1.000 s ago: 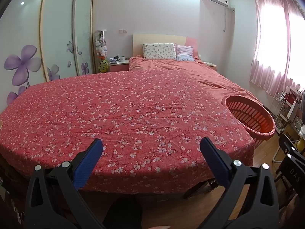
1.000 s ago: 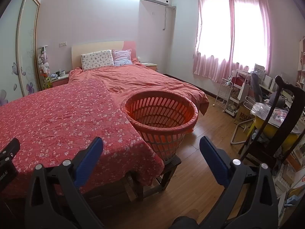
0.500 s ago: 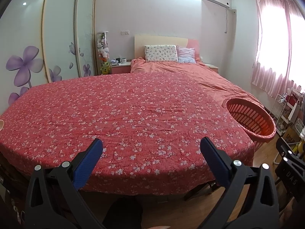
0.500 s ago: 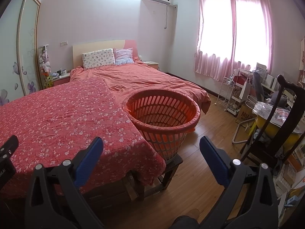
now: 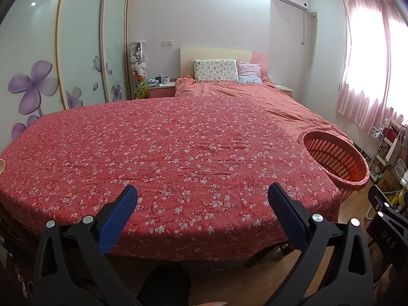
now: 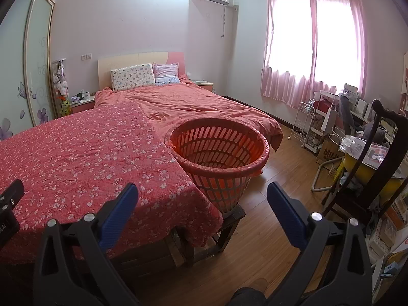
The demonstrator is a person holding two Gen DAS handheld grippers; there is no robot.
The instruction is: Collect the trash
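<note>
The task's receptacle is the orange slotted plastic basket (image 6: 216,150), centre of the right-wrist view and at the right edge of the left-wrist view (image 5: 336,160). It sits on a dark wooden stool (image 6: 229,219), touching the corner of the red cloth with small white flowers (image 5: 165,153) that fills the middle of both frames. Looks empty inside, as far as the slots show. No trash visible anywhere on the cloth; only a pale rounded edge (image 5: 1,166) at far left of the left-wrist view, too cut off to identify.

Step in hand, my guess: search phase, nothing to pick yet. To do it well: sweep both cams across the cloth, esp. the left side and near edge, which sit partly out of frame. Keep the basket in the right-wrist view as the drop ref. Once an item turns up, approach from above w/ jaws wide, pinch the item only, not the cloth, since the fabric is wrinkled and would bunch up. Risk: knocking the basket off its stool.

Left gripper (image 5: 202,196): blue-padded fingers spread wide, lower centre of frame, holding nothing and touching nothing, above the cloth's near edge. Right gripper (image 6: 202,192): likewise spread wide, empty, above the cloth corner and the wood-plank floor (image 6: 275,229), basket just ahead between the fingers.
</note>
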